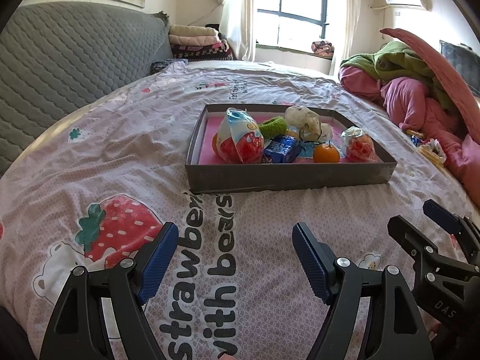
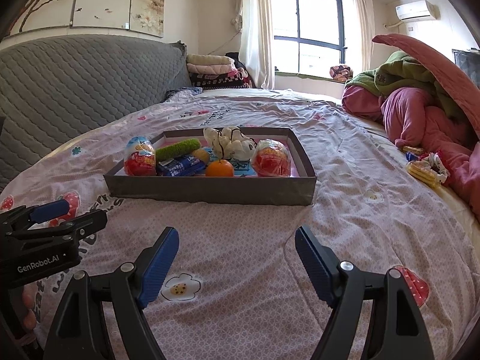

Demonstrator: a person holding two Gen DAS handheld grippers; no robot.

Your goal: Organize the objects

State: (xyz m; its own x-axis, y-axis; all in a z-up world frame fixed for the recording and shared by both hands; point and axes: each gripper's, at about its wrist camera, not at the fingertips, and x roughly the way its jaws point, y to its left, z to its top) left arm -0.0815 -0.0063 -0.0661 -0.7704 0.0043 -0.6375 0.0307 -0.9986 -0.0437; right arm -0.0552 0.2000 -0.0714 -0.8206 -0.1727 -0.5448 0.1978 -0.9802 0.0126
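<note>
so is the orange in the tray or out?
In. The orange sits inside the grey tray, near its front wall, between the blue packet and a wrapped egg.

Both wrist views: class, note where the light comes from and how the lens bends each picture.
Left wrist view: the window is washed out by daylight, and the bed bulges into a dome. Right wrist view: the window glares likewise, dark corners ring the frame, and the tray stays sharp.

Wide-open left gripper [image 1: 234, 258] over the strawberry bedspread [image 1: 120, 162], snack-filled grey tray [image 1: 288, 177] just ahead, nothing gripped.
</note>
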